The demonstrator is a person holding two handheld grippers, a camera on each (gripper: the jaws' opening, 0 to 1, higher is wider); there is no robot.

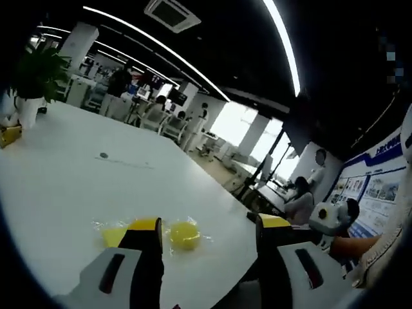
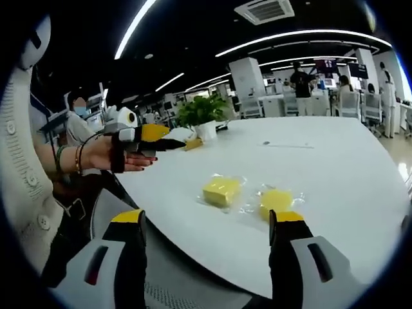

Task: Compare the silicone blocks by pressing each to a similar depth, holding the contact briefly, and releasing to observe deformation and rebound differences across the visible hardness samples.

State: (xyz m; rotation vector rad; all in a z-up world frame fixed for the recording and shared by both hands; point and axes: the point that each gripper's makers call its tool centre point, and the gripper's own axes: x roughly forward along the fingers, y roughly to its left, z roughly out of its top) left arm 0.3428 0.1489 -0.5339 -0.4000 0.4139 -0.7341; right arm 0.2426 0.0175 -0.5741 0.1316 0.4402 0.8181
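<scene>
Yellow-tipped jaws of the left gripper [image 1: 209,233] stand wide apart, holding nothing, over the near edge of a white table [image 1: 71,187] in an open office, two bagged yellow silicone blocks [image 1: 184,234] just beyond. Seen from the right gripper [image 2: 209,225], likewise spread and unladen, the square block [image 2: 221,190] lies flat beside the rounder one [image 2: 275,201], while a hand [image 2: 106,154] holds the left gripper level, pointing across the table.

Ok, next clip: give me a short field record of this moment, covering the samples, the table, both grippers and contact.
samples: two yellow silicone blocks, square block and round block, each in clear wrap
surface: white table
left gripper: open, above the table edge
right gripper: open, short of the blocks
contact: none yet
background: potted plant
</scene>
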